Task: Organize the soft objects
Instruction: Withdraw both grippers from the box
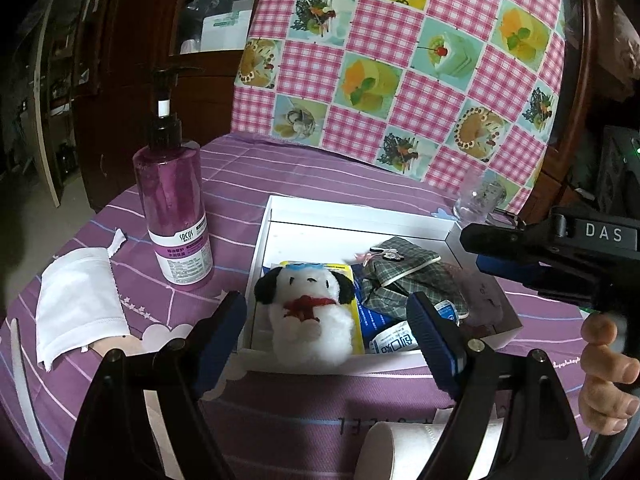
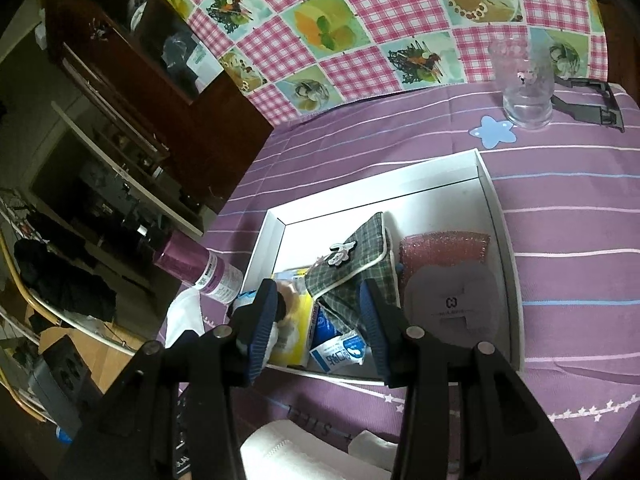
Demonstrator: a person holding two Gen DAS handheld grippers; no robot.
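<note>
1. From the left wrist view, the left hand-held gripper (image 1: 326, 322) stands released, its ribbed blue pads spread wide — the fluffy white plush dog (image 1: 306, 312) lies between them, untouched on either side.
2. The plush, round-bodied with black floppy ears and a red bow, sits in the near corner of a shallow white cardboard box (image 1: 360, 210) on the purple striped surface (image 1: 240, 176).
3. Beside the plush in the box lie a green plaid fabric pouch (image 1: 400, 276) with pale piping and crinkly blue-and-white sachets (image 1: 390, 342).
4. Left of the box stands a tall purple pump bottle (image 1: 174, 204); further left lies a flat white cloth (image 1: 78, 304).
5. The right hand-held gripper (image 1: 536, 256) juts in from the right edge, bare fingers (image 1: 604, 368) on its grip below.
6. From the right wrist view, the right hand-held gripper (image 2: 316, 324) hangs over the box's near edge, jaws partly apart with nothing pressed between the pads — released.
7. Here the pouch (image 2: 352, 264) is rumpled, a small cartoon charm (image 2: 340, 254) on it; right of it sit a pink glittery scouring sponge (image 2: 444, 246) and a smooth grey rounded pad (image 2: 452, 300).
8. A clear drinking glass (image 2: 524, 84) stands upright beyond the box, near a blue star (image 2: 494, 132) printed on the cloth.
</note>
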